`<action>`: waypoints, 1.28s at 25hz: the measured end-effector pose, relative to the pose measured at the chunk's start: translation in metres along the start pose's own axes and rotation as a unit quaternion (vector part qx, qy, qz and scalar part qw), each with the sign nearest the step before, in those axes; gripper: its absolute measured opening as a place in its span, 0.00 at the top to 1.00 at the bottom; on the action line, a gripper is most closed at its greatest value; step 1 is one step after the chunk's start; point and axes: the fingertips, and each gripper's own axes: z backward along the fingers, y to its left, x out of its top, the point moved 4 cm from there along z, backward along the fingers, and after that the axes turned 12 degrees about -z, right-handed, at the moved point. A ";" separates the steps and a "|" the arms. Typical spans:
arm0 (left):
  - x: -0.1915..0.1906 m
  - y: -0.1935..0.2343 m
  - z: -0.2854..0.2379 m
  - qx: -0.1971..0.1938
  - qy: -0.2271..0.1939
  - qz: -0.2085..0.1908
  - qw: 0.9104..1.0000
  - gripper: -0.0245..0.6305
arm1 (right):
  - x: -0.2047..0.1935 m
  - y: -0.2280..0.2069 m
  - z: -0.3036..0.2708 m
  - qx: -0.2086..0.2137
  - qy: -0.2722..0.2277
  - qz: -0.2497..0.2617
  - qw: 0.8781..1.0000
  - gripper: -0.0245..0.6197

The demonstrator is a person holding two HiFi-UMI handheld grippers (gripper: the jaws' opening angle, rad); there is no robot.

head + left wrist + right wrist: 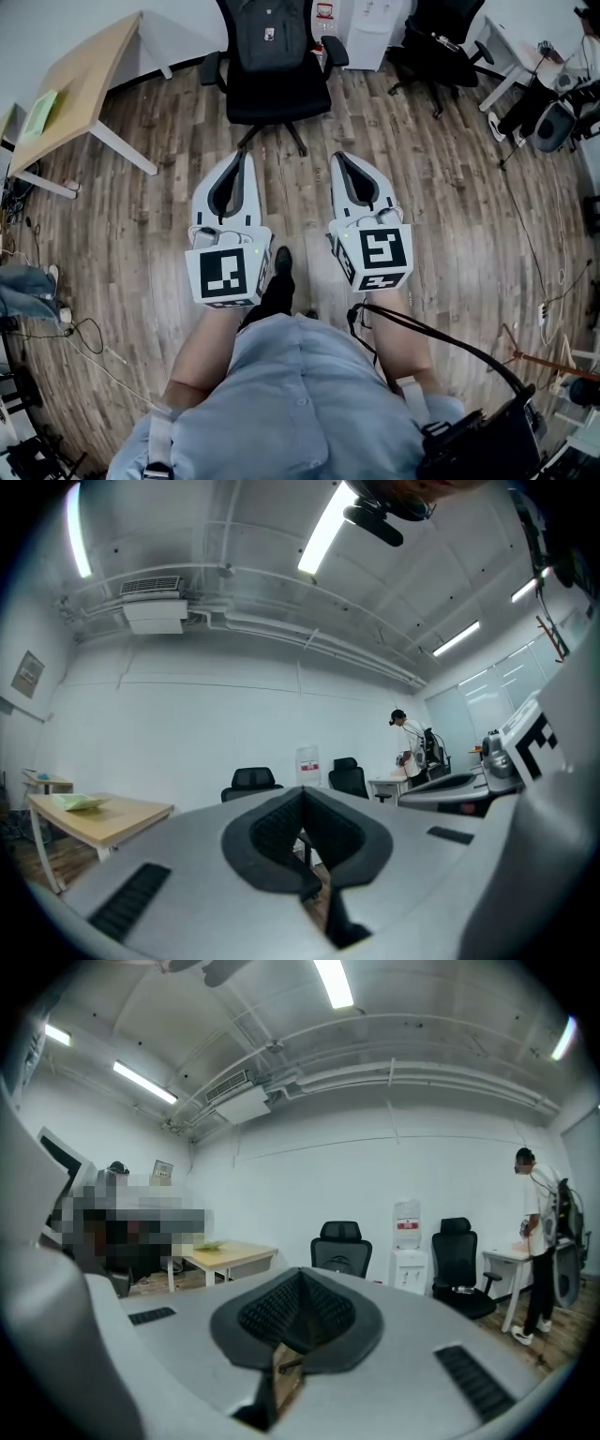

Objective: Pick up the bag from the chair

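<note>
At the top centre of the head view we see the bag (270, 33) propped upright on the chair (277, 94), its long axis running up the frame. It lies straight ahead of both tools and well apart from them. We judge the left gripper (246, 157) slightly nearer than the right gripper (339, 157). Across the left gripper view, our jaws meet at the tips with nothing between them, and the chair sits low behind them. Through the right gripper view, those jaws are likewise closed and empty, with the chair just above them.
</note>
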 end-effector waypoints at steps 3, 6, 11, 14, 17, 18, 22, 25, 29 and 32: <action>-0.006 0.020 -0.038 -0.002 -0.003 -0.001 1.000 0.96 | 0.006 -0.007 -0.045 0.000 0.001 0.000 1.000 0.96; -0.010 0.045 -0.076 -0.006 -0.010 -0.003 1.000 0.96 | 0.019 -0.010 -0.091 -0.001 -0.004 0.004 1.000 0.96; -0.016 0.089 -0.127 -0.001 -0.030 -0.003 1.000 0.96 | 0.040 -0.008 -0.156 -0.003 -0.019 0.019 1.000 0.96; -0.023 0.109 -0.149 0.006 -0.036 0.003 0.999 0.96 | 0.049 -0.011 -0.181 -0.009 -0.026 0.026 0.999 0.96; -0.031 0.116 -0.164 0.003 -0.033 0.012 0.999 0.96 | 0.051 -0.017 -0.194 -0.014 -0.022 0.029 0.999 0.96; -0.033 0.116 -0.168 0.001 -0.034 0.013 0.999 0.96 | 0.051 -0.019 -0.198 -0.016 -0.020 0.029 0.999 0.96; -0.044 0.117 -0.187 -0.006 -0.025 0.020 0.999 0.96 | 0.050 -0.025 -0.214 -0.019 -0.016 0.030 0.999 0.96; -0.052 0.114 -0.202 -0.008 -0.018 0.018 1.000 0.96 | 0.047 -0.037 -0.226 -0.019 -0.015 0.024 0.999 0.96; -0.060 0.114 -0.236 -0.010 -0.009 0.011 1.000 0.96 | 0.046 -0.061 -0.254 -0.019 -0.015 0.011 1.000 0.96; -0.065 0.114 -0.269 -0.010 0.000 0.001 1.000 0.96 | 0.045 -0.082 -0.283 -0.015 -0.011 -0.001 1.000 0.96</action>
